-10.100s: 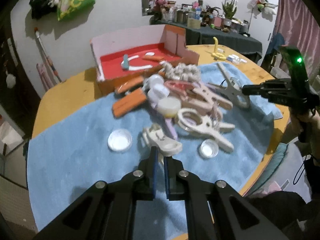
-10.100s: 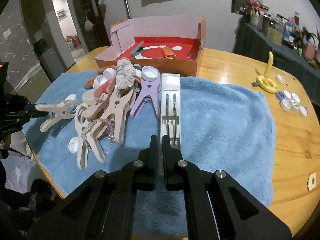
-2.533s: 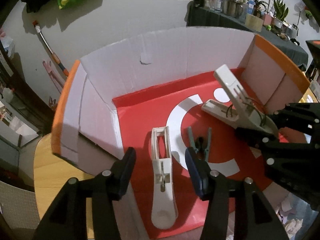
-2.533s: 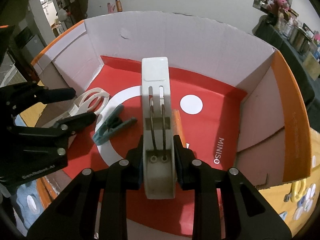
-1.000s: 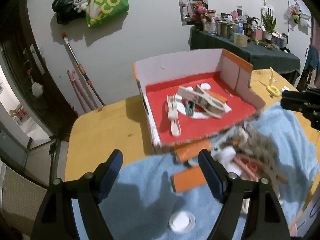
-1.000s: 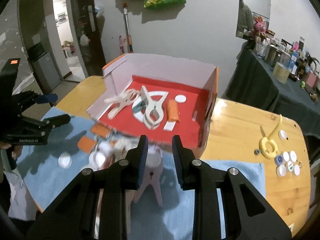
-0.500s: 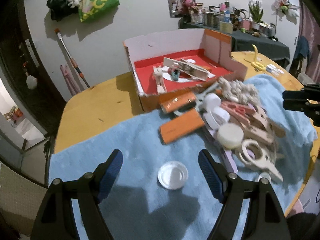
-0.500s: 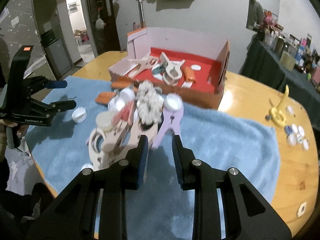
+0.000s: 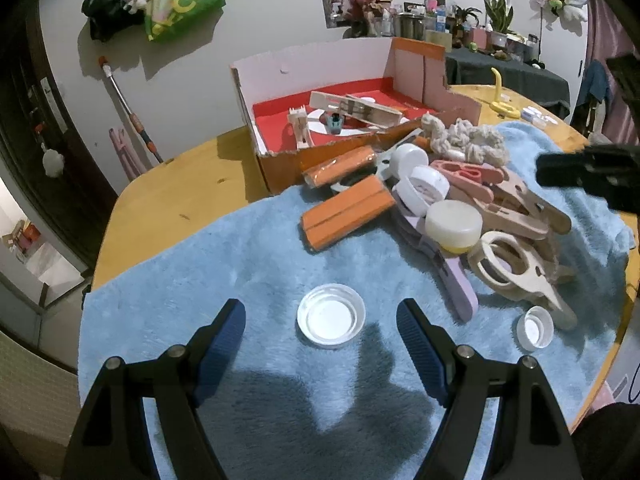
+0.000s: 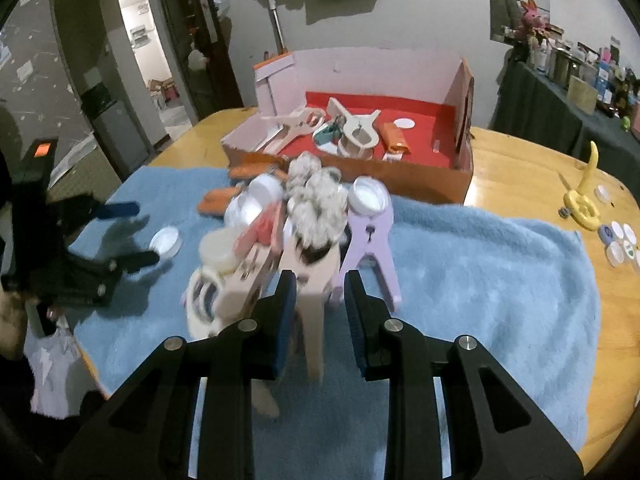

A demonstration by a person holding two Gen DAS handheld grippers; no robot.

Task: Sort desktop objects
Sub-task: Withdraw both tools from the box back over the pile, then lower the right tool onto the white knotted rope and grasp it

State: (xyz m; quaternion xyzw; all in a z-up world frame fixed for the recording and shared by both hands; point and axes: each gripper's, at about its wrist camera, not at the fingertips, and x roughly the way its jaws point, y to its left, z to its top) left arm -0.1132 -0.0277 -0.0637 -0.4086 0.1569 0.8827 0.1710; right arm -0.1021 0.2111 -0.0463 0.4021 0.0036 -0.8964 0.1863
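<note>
risk: left gripper [image 9: 320,326], fingers spread wide, frames a shallow white lid [image 9: 331,315] at lower centre on the blue towel [image 9: 200,280]; a thin rim may slip the pads. right gripper [image 10: 319,300], narrowly parted and empty, straddles a beige clip [image 10: 314,292] in the tangled pile; neighbours may drag. both tilt downward. red box [image 10: 464,92] at upper centre.

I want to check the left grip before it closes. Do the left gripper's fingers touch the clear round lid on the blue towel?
Apart. In the left wrist view, blue towel shows on both sides between the clear round lid and the open left gripper fingers.
</note>
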